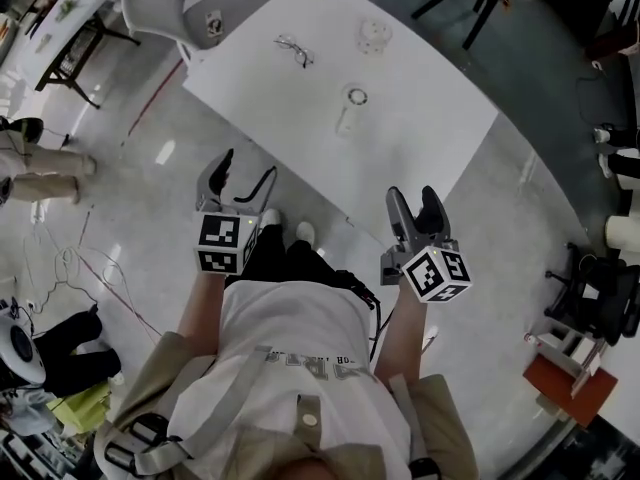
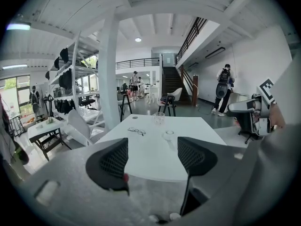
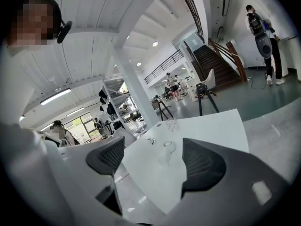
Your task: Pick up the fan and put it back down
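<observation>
The fan (image 1: 352, 108) is small, white and hand-held, and lies flat near the middle of the white table (image 1: 420, 138). It also shows in the left gripper view as the fan (image 2: 168, 135) and in the right gripper view as the fan (image 3: 167, 149). My left gripper (image 1: 243, 176) is open and empty, held over the floor short of the table's near edge. My right gripper (image 1: 415, 206) is likewise open and empty, just off the table's near corner. Both grippers (image 2: 153, 157) (image 3: 153, 157) point toward the table, well apart from the fan.
A pair of glasses (image 1: 293, 50) and a clear glass (image 1: 373, 35) lie farther back on the table. A white chair (image 1: 165, 3) stands at the far left corner. Cables run over the floor at left; an office chair (image 1: 600, 288) and an orange box (image 1: 570, 383) are at right.
</observation>
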### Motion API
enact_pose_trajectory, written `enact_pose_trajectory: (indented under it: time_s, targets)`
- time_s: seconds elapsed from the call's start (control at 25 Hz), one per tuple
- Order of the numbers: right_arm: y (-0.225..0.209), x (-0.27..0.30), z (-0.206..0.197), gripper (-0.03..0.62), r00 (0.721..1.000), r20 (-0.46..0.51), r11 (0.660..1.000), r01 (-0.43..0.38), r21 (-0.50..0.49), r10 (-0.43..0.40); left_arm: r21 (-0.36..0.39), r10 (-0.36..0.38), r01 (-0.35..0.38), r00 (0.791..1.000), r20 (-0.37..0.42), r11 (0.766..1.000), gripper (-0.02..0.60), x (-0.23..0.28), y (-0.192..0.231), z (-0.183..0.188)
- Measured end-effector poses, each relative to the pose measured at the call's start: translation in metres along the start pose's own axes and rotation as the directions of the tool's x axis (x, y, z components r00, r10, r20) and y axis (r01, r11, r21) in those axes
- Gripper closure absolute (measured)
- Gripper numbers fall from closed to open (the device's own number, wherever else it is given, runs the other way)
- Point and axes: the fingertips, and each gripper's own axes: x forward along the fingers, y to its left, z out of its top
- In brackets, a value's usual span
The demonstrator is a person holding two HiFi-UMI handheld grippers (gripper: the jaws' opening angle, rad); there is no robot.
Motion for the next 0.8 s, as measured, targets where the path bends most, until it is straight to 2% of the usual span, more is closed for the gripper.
enact_pose_trajectory:
  time_s: [0.32,0.8]
  targets:
    - [-0.005,0.028,-0.014,0.230,0.998,-0.053,0.999,0.035,0.026,-0.033,-0.014,-0.027,0.026,0.998,-0.059,1.000,0.241,0.026,0.016,-0.015]
    - [-0.016,0.102,-0.015,0.230,0.989,-0.103,0.989,0.117,0.089,-0.108,0.018,-0.103,0.105,0.988,-0.111,0.994,0.241,0.094,0.064,-0.002]
